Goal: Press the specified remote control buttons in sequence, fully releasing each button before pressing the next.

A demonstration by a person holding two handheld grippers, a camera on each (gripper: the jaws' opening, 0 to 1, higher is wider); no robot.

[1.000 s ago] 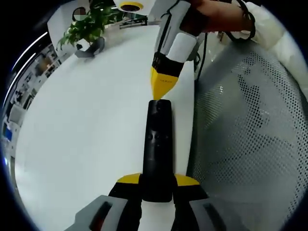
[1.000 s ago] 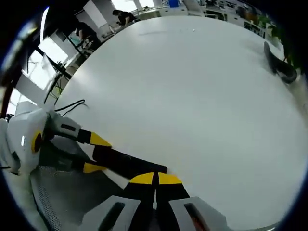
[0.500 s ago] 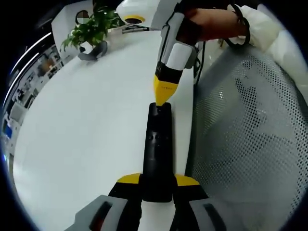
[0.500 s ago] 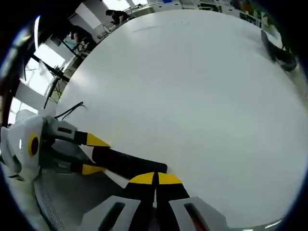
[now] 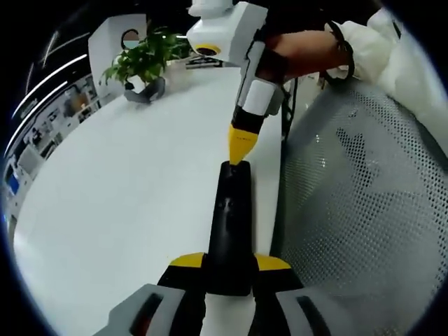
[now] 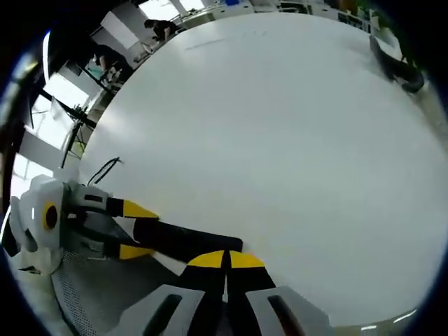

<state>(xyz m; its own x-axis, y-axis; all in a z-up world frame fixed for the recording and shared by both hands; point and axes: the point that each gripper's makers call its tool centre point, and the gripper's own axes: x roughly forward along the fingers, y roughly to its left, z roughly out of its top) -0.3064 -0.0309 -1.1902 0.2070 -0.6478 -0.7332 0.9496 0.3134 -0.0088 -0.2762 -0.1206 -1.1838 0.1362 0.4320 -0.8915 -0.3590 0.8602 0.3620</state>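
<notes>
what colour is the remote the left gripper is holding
Black; the remote shows best in the left gripper view.

No lettering, brand, number or sign can be read in either view; the black remote control (image 5: pixel 229 231) shows buttons as faint bumps with no legible marks; the yellow tips of the right gripper (image 5: pixel 240 145) carry no readable print; anything on the distant shelves is too blurred and small to make out.
</notes>
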